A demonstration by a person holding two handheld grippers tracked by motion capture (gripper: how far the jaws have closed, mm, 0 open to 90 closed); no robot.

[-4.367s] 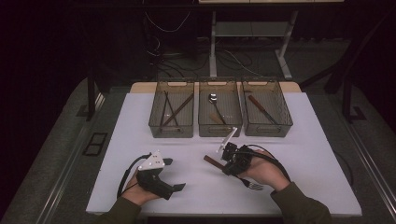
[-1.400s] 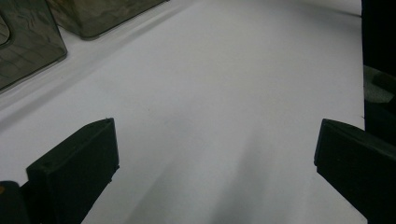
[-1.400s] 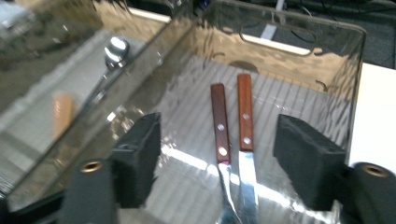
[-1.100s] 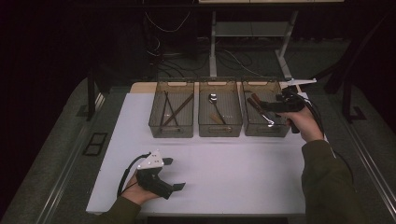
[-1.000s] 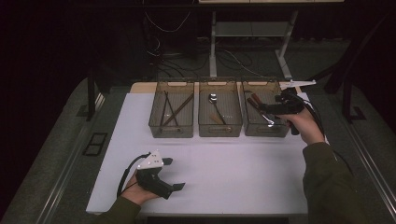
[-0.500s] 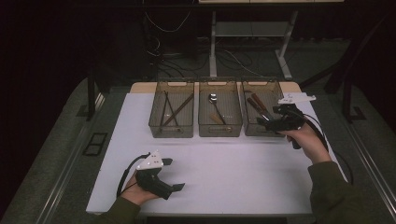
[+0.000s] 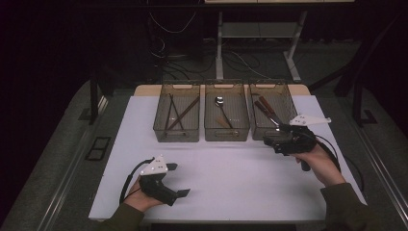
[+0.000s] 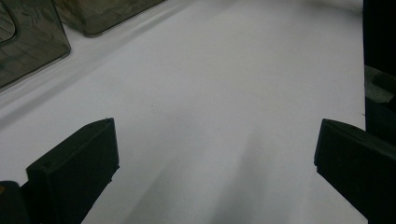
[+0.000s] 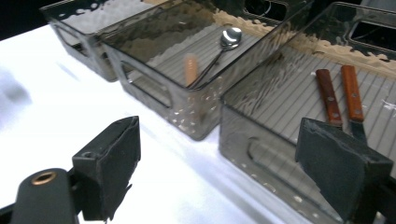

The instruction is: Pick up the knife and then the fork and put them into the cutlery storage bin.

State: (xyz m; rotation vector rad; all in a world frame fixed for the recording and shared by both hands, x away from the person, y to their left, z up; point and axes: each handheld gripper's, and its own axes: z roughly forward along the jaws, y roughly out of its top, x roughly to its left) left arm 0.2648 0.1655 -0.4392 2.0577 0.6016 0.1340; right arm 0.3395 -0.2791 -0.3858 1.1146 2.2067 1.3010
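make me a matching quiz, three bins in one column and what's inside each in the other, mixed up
Things:
1. left bin
2. middle bin
3. right bin

Contents:
A. cutlery with reddish-brown handles
B. long dark sticks, crossed
C. a shiny spoon

Pairs: 1-B, 2-C, 3-A

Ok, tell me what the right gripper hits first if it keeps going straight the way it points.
Probably the near wall of the right bin, just ahead of the open right gripper; depth is hard to judge.
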